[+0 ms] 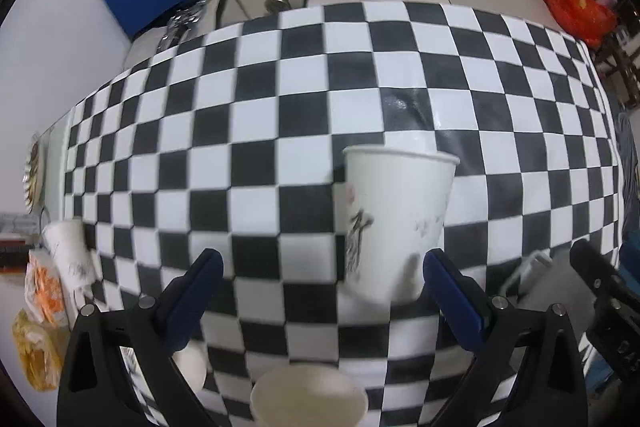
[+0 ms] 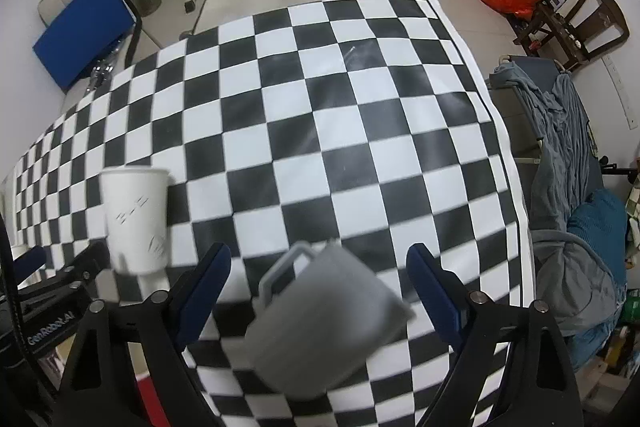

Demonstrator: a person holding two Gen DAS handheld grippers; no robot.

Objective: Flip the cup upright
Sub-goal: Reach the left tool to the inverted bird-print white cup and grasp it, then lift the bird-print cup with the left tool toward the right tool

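— Left side?
— The left gripper [image 1: 320, 271] gapes wide, holding nothing; the white paper cup [image 1: 394, 223] stands upright just beside its right finger.
— Right side?
— The right gripper [image 2: 320, 267] is spread too, grey mug [image 2: 328, 315] tilted between its fingers, blurred.

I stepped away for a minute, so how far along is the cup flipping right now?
Done: the white paper cup stands upright, rim up, on the checkered tablecloth. The left gripper has open jaws and grips nothing. In hand: the grey mug sits tilted between the right gripper's open jaws, not visibly clamped. Left: getting that mug standing upright.
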